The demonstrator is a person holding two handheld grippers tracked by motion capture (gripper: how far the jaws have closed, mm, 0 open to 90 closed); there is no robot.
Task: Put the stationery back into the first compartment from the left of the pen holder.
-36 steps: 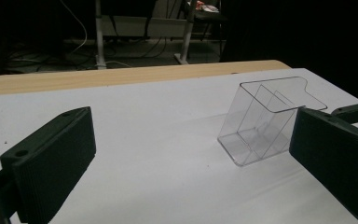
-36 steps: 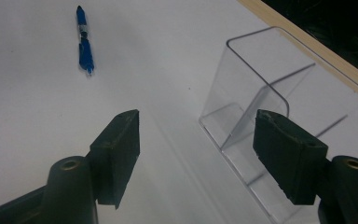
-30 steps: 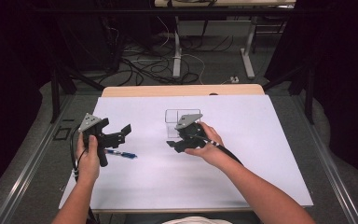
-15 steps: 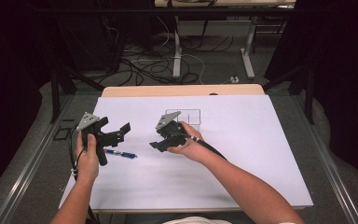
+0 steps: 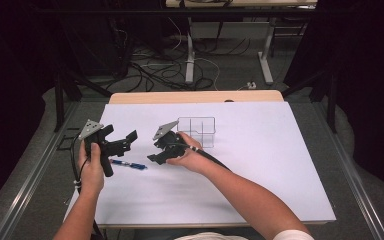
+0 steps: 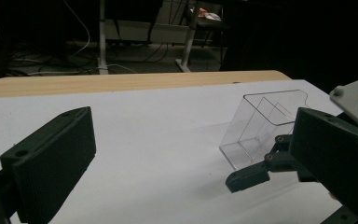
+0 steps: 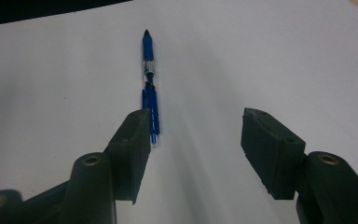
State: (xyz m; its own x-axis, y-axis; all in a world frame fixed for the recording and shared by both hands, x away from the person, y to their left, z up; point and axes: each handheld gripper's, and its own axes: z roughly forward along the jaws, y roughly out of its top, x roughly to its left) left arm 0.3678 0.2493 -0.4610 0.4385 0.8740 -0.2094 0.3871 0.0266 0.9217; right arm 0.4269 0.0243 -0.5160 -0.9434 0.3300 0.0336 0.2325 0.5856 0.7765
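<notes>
Two hand-held grippers work over a white sheet on the desk (image 5: 280, 200), seen from the high view. The right gripper (image 5: 155, 156) has left the clear plastic organiser (image 5: 196, 131), which stands towards the far edge of the desk near the middle, and has swung across and slightly down towards the desk's left side. It now sits just beside a blue pen (image 5: 128, 164) that lies flat on the sheet, left of centre. Its fingers have just been closing from a wider spread and now stand partly open, with nothing between them. The left gripper (image 5: 125, 142) hovers over the left part of the desk above the pen and has kept its place; its fingers stand apart, empty.

From the left gripper view, one ribbed black finger (image 6: 51, 163) rises at the left with bare white sheet beyond it. The organiser (image 6: 261, 128), divided into compartments, stands towards the far right, and the right gripper (image 6: 256, 175) reaches in low from the right edge.

From the right gripper view, the pen (image 7: 149, 88) lies lengthwise ahead, its near end just beside the left finger (image 7: 133, 140) rather than in the gap. The pen appears to be the target; I judge the gripper must shift sideways to straddle it before closing.
</notes>
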